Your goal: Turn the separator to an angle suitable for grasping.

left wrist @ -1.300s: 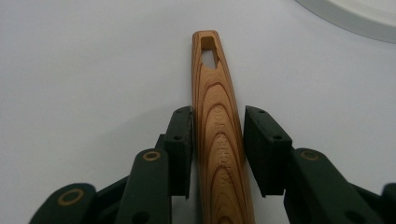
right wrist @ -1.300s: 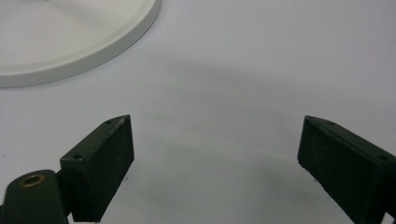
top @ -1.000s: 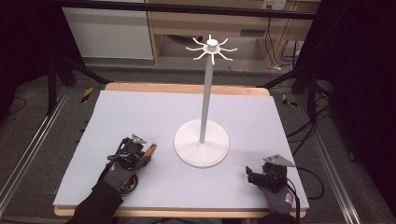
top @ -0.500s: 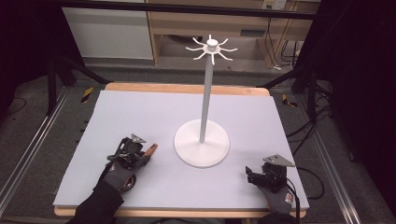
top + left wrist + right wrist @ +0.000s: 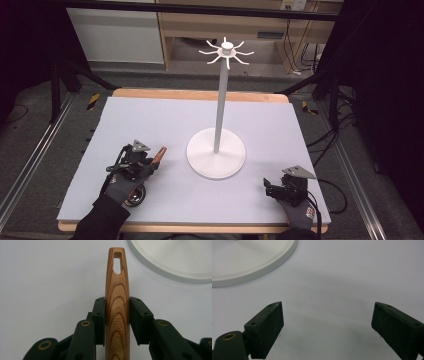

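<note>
- Wooden handle (image 5: 159, 155), high view: sticks out of the left tool (image 5: 150, 161) at the desk's near-left, pointing toward the white stand base (image 5: 216, 152). Its tip lies near the base rim, not touching.
- Left tool, high view: held by a gloved hand (image 5: 125, 182); a round metal part (image 5: 135, 196) shows under the hand, close to the desk (image 5: 165, 115). What it belongs to I cannot tell.
- Right tool (image 5: 272, 189), high view: low over the near-right of the desk, well apart from the handle, nothing in it. The stand base lies between the two tools.
- Stand pole (image 5: 220, 100), high view: upright from the base, with a ring of short hooks (image 5: 226, 51) at the top.
- Wooden handle (image 5: 117, 302), left gripper view: clamped between both pads (image 5: 100, 315), one on each flat side. The jaws have just been closing and now sit narrow on the wood. A slot hole (image 5: 117, 265) pierces the far end; lettering is stamped along the grain, not fully readable.
- Stand base (image 5: 175, 260), left gripper view: its rim curves across the upper right, just beyond the handle tip, apart from it.
- Right tool (image 5: 327, 322), right gripper view: jaws wide, nothing but bare desk (image 5: 337, 277) between the pads (image 5: 268, 327).
- Stand base (image 5: 249, 262), right gripper view: rim at upper left, clear of the jaws.
</note>
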A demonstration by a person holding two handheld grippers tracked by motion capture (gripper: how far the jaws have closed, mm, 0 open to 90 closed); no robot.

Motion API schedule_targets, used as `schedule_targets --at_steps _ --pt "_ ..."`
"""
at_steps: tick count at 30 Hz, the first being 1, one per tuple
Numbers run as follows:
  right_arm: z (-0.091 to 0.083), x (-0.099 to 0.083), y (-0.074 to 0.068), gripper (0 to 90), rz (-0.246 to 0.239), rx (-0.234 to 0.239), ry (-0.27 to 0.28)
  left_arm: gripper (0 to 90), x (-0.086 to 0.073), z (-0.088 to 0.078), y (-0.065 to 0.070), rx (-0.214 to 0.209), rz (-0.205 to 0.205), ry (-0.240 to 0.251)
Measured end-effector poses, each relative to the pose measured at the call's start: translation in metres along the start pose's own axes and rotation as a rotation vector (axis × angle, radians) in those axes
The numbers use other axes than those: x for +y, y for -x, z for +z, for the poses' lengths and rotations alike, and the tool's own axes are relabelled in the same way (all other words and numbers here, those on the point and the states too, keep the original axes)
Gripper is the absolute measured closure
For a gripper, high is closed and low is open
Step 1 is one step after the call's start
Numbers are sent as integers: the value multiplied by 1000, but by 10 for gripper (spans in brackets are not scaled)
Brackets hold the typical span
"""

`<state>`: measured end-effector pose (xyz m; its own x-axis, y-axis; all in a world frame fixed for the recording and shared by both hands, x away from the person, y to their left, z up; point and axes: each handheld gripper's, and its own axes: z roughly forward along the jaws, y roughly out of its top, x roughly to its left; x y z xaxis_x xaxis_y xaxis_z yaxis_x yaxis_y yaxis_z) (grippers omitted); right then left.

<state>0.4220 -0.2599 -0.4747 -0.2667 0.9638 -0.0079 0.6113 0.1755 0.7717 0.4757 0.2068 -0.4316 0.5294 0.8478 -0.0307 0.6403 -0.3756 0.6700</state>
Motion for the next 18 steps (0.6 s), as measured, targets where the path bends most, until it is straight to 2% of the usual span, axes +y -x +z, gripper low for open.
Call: schedule_targets --at_steps 9,11,13,14,18 --pt "0 0 0 110 3 2 0 671 3 -14 3 0 15 38" --pt "0 0 0 110 0 2 2 672 5 -20 3 -4 10 68" --pt "0 0 0 110 3 2 1 673 5 -22 3 -7 6 73" --pt "0 0 -1 110 8 2 0 673 6 -27 2 -6 2 99" --pt "0 0 0 110 8 1 -2 673 8 -37 2 0 2 140"
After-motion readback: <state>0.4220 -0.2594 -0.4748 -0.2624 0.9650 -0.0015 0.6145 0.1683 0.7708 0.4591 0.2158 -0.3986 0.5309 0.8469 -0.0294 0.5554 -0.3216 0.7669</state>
